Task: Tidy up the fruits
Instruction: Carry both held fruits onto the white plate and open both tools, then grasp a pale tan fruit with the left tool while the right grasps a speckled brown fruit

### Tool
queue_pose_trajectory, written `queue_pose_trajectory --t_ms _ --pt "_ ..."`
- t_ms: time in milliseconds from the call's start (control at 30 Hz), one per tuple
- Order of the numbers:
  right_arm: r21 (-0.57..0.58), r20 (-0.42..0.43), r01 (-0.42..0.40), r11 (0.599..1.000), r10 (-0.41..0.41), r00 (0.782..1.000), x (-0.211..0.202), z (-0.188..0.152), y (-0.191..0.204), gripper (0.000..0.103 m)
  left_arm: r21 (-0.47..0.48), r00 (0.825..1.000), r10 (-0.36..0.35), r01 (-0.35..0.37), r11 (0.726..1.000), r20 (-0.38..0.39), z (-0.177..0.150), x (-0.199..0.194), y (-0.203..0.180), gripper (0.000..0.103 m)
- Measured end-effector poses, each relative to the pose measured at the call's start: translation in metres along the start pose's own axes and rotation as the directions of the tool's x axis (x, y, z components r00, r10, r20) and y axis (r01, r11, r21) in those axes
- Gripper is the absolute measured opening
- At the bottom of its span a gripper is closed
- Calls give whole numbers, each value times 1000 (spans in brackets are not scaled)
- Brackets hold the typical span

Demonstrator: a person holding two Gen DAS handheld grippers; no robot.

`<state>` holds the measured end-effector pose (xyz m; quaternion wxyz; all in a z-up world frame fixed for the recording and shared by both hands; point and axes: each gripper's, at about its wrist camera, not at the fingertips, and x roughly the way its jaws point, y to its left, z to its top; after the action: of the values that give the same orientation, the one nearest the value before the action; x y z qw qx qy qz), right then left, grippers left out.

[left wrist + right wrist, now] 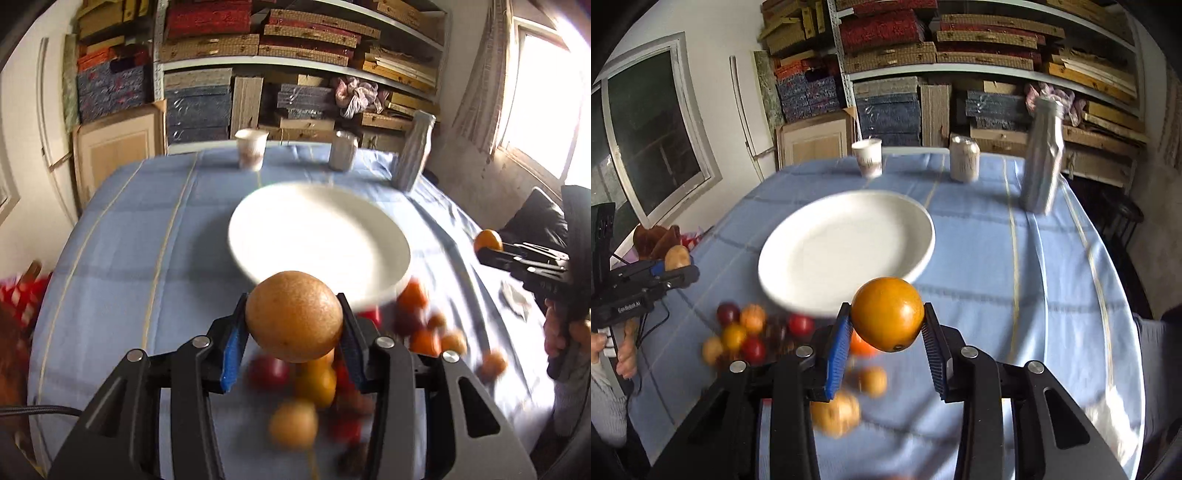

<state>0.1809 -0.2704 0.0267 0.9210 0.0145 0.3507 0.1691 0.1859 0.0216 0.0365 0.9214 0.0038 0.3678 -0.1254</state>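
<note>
Now both claws loaded. Left claw (293, 321) clamped on a tan fruit (294, 315), blue pads (232, 354) pressed to its two sides; right claw (886, 321) clamped on an orange (887, 314) the same way. Both fruits held clear of the cloth (979, 258), no contact with anything below.

Plate (317, 240) bare and white, straight ahead of each claw and just past the held fruit, so the likely next move looks like a short carry forward and a lowering over the near rim. From the left claw, plate ahead and a touch right; from the right claw, ahead and to the left. Neither clearly nearer, judging by these views. No long axis to mind with either fruit: both near round, liable to roll once released, so best set toward the plate's middle.

Pile (746, 336) of loose fruit, red, yellow and orange, at the plate's near side, under and between the two claws. Cup (868, 158), can (964, 158) and bottle (1043, 155) beyond the plate's far side, well apart from the path.

Risk: both claws converging on one plate, possible bump.
</note>
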Motion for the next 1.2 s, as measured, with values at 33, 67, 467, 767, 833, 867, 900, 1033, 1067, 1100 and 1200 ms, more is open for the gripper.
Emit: queue_pose_trajectory --t_ms 33,67,467,767,833,867,900,1033,1067,1100,1200 --pt "4 -5 1 1000 -1 1000 18 14 3 38 -4 1000 -1 1 1000 -7 14 17 -2 44" --pt "9 -11 -1 1000 1 1000 30 21 4 38 -19 1000 -1 1 1000 -17 25 36 -3 44" --pt "-47 -151 15 999 -22 988 130 28 25 49 -74 990 -8 -3 997 -141 30 132 9 52" --pt "-11 -30 5 1000 -6 1000 81 26 18 70 -95 999 13 -18 995 -50 28 94 15 85" --pt "10 40 21 1000 -21 999 54 26 13 84 -119 999 33 -34 992 -15 26 78 21 90" --pt "14 70 39 999 -40 997 44 26 11 91 -131 999 39 -39 991 0 24 69 24 92" --pt "15 104 67 998 -68 992 32 24 9 94 -142 999 45 -42 989 14 21 59 27 94" --pt "30 184 122 992 -126 975 -5 -3 2 96 -157 996 82 -75 985 38 -8 25 34 95" --pt "42 189 120 992 -126 974 -11 -11 -1 96 -166 996 86 -79 983 38 -17 19 35 95" --pt "59 192 115 992 -125 973 -17 -21 -4 96 -177 995 89 -82 981 36 -29 13 36 95" --pt "123 206 86 989 -110 972 -34 -53 -15 96 -191 995 98 -90 977 36 -71 -4 37 95"
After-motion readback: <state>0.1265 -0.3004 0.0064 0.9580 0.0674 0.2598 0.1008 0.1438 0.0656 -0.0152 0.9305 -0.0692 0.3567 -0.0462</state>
